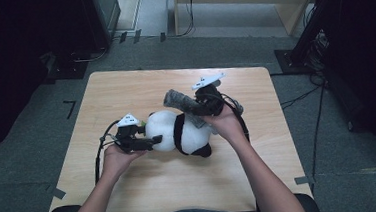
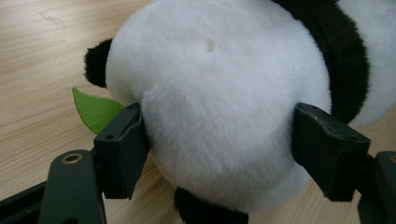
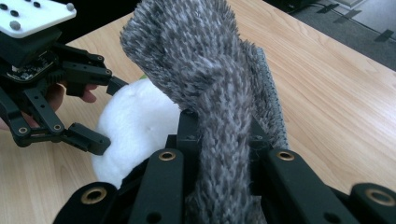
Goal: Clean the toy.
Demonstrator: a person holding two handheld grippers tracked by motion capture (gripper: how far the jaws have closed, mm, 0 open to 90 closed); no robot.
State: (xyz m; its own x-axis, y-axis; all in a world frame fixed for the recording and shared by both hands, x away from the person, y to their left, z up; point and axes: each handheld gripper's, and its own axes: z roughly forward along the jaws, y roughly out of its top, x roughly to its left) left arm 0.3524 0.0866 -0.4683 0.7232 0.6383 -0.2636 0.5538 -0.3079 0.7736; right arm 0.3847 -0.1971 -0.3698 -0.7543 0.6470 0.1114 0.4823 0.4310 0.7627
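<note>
My left gripper [image 1: 151, 140] holds the panda [image 1: 180, 132] by its white head: in the left gripper view the two jaws press into the fur on either side of the head [image 2: 219, 107], so it is clamped on the toy rather than standing free. A green leaf [image 2: 95, 109] sticks out just beside one jaw, next to a black ear [image 2: 96, 63]. The panda lies on its side near the middle of the table [image 1: 139, 84], a little toward the near edge, with its head toward the left edge and its black band and black foot toward my right hand [image 1: 226, 123]. My right gripper [image 1: 202, 105] is closed tight on a grey sock [image 1: 183, 101]; in the right gripper view the fuzzy knit of the sock [image 3: 212, 84] rises from between the jaws, which pinch it at its lower part. The sock hangs over the panda's body, stretching out toward the far edge, and its lower end touches the white fur. In the right gripper view my left gripper [image 3: 91, 112] shows at the left, set around the white head [image 3: 135, 126].
</note>
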